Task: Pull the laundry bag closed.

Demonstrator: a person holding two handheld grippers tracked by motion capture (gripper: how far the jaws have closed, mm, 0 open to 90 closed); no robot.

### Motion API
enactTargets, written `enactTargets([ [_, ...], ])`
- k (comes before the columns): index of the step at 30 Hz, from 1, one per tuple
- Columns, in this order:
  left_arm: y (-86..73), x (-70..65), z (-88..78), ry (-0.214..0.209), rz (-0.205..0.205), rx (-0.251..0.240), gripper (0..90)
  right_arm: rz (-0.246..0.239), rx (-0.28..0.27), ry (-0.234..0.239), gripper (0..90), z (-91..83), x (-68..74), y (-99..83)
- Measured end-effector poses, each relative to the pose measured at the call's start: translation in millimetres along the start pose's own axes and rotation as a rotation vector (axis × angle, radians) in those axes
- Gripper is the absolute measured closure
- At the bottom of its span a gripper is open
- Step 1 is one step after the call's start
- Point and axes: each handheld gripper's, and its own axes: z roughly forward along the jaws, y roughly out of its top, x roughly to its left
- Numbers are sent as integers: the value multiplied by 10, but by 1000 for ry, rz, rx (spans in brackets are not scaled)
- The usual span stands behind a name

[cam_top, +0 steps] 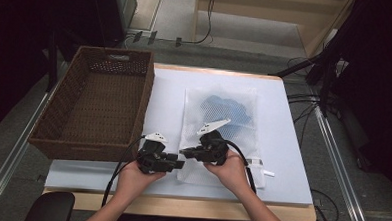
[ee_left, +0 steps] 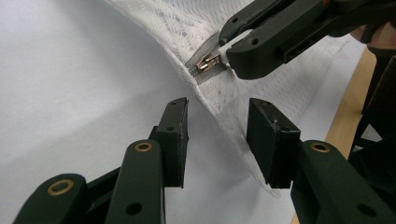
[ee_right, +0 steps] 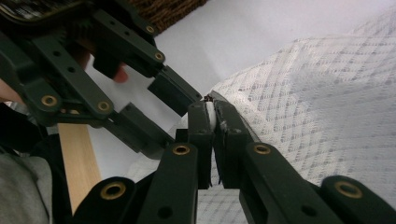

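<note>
Hands at the near edge of the surface work a zip on a mesh bag.
High view: left claw [cam_top: 178,164] and right claw [cam_top: 184,152] meet at the near left corner of the white mesh laundry bag [cam_top: 218,136], something blue inside it; a wicker basket [cam_top: 96,106] sits at the left edge. Left gripper view: its jaws stand half apart, the bag's edge [ee_left: 224,100] between them, unpinched, while the right claw clamps a white tab by the zip slider [ee_left: 208,62]. Right gripper view: right jaws narrow, gripping that tab. Likely next: left claw pinches the fabric so the zip can be drawn.

White-topped table [cam_top: 282,144] bearing wicker basket [cam_top: 96,103] and mesh bag [cam_top: 218,136]
</note>
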Motion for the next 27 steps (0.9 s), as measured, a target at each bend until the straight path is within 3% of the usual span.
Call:
enactTargets([
  [6,56,24,84,-3,17,14,633,3,-9,3,879,-38,10,-8],
  [15,110,62,147,-35,9,25,731,21,-14,12,879,-70,3,-29],
  [18,117,57,156,-34,14,25,761,21,-15,12,880,-80,8,-31],
  [21,116,59,161,-30,26,30,863,28,-12,16,880,-78,8,-38],
  [27,116,32,151,-16,27,28,886,44,-8,10,881,-72,-8,-45],
])
